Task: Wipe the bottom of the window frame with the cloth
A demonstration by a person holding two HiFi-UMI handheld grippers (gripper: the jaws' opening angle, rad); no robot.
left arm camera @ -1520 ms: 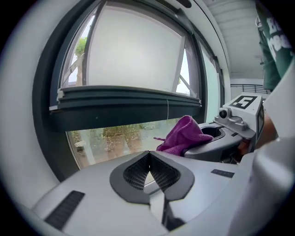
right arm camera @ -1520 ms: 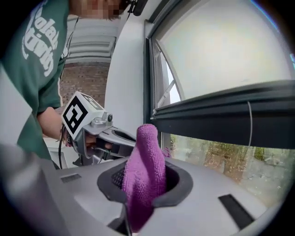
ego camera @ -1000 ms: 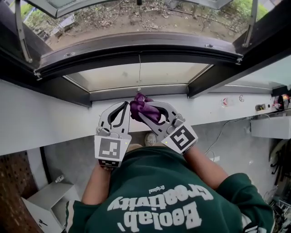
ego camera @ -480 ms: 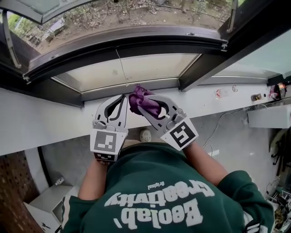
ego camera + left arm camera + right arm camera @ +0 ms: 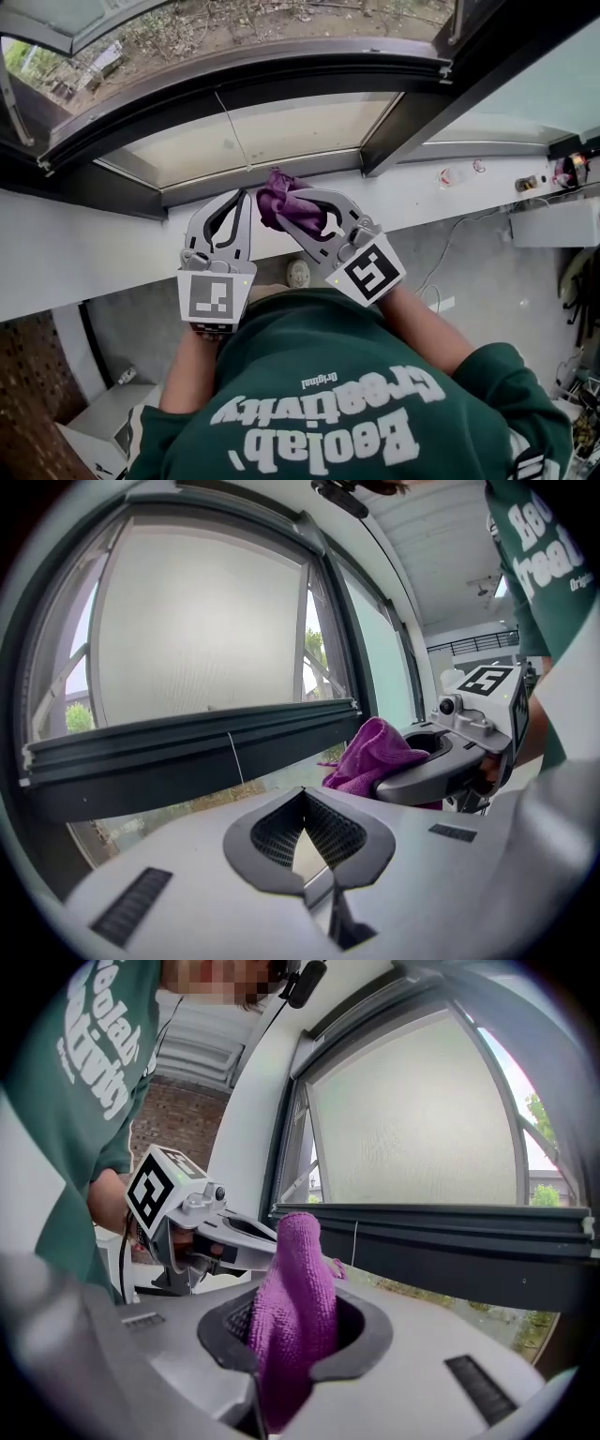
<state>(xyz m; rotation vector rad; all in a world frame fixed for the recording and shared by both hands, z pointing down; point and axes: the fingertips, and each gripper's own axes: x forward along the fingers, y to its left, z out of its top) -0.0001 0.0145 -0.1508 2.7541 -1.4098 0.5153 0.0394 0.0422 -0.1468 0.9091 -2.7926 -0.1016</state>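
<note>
My right gripper [image 5: 277,204] is shut on a bunched purple cloth [image 5: 292,208], whose top tip reaches the dark bottom rail of the window frame [image 5: 216,183]. In the right gripper view the cloth [image 5: 292,1302] stands up out of the jaws in front of the rail [image 5: 450,1241]. Close to its left, my left gripper [image 5: 240,199] is shut with nothing in it. In the left gripper view its tips [image 5: 302,797] point at the rail [image 5: 187,752], with the cloth [image 5: 367,755] and the right gripper [image 5: 441,766] just to the right.
A white sill [image 5: 84,253] runs under the frame. A thin cord [image 5: 232,131] hangs across the lower pane. The sash stands open outward over bare ground. Small items lie on the sill at the right [image 5: 450,175]. White boxes [image 5: 89,412] stand on the floor below.
Both grippers have stayed side by side at the rail with the cloth still held. Against the thin cord, the cloth now sits a little further right.
</note>
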